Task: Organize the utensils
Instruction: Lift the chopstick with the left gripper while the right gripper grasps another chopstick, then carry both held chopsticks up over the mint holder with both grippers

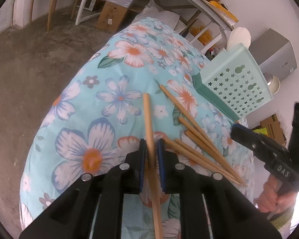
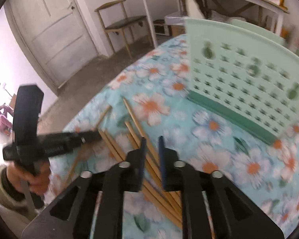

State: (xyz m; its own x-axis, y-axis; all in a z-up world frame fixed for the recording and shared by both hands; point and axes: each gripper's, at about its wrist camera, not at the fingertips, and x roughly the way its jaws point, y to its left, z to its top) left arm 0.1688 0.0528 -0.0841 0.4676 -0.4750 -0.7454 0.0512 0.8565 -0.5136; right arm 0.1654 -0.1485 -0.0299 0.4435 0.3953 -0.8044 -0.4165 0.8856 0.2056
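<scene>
Left tool [image 1: 151, 151] gripping chopstick [image 1: 148, 119], right tool [image 2: 151, 151] parted

A lived-in home room, half used for storage — a panelled door [image 2: 55, 33], a bare concrete floor [image 1: 29, 63], a wooden chair [image 2: 121, 25], cardboard boxes [image 1: 111, 16] under a cluttered shelf [image 1: 209, 6], and a flowered cloth [image 1: 101, 107] over the table.

Wooden chopsticks [image 1: 197, 137] beside mint holder [image 1: 233, 83]
</scene>
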